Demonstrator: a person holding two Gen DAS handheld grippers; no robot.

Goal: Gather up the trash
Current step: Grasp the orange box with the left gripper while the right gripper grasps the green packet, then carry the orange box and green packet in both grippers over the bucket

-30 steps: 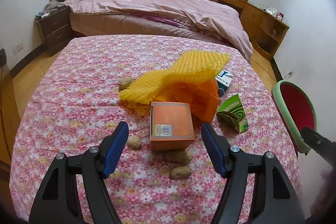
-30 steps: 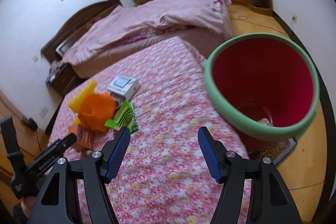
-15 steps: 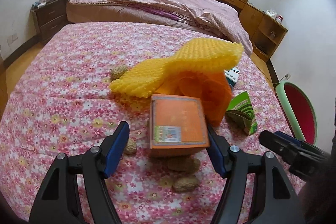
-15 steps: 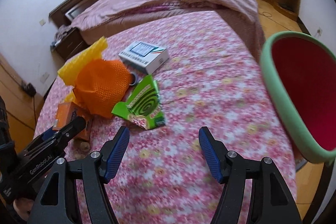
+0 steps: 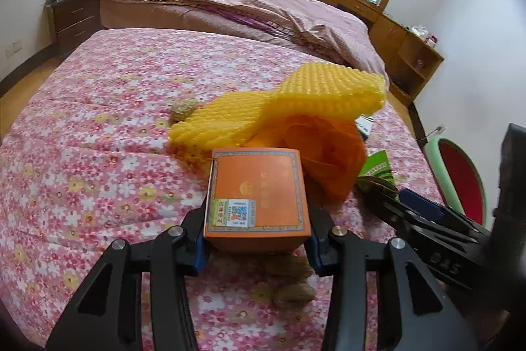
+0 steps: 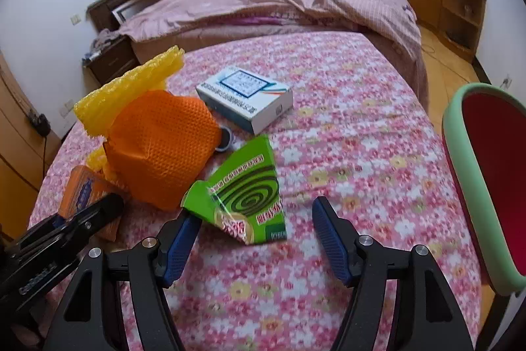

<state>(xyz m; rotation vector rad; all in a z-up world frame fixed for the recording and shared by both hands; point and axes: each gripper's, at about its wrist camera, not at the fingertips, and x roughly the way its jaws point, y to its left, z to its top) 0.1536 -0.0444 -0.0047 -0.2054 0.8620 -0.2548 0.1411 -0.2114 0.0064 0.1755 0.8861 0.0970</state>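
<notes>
Left gripper (image 5: 256, 247): I have it down on the orange box (image 5: 256, 193), one finger on each side wall; the fingers have just been closing and now look clamped on the box, which sits square between them.
Orange box: low and squarish, with a printed lid and a sticker near my edge; it rests on the flowered tabletop (image 5: 98, 160), its near face between my fingers and its far edge against the orange netting.
Nut shells (image 5: 292, 293): a few brown ones lie on the cloth just below the box, between the left fingers.
Right gripper (image 6: 256, 240): fingers spread wide and holding nothing; I judge this hand is the nearer one to the green packet.
Green packet (image 6: 245, 189): a crumpled, flattened carton with a spiral print, lying just ahead of the right fingers and a little toward the left one, its long axis slanting away up to the right.
Foam netting: the orange wad (image 6: 157, 147) and the yellow sheet (image 5: 296, 101) are heaped behind the box.
White box (image 6: 245, 96): flat on the cloth, beyond the green packet.
Bin (image 6: 486, 173): red inside with a green rim, off the tabletop's right edge.
</notes>
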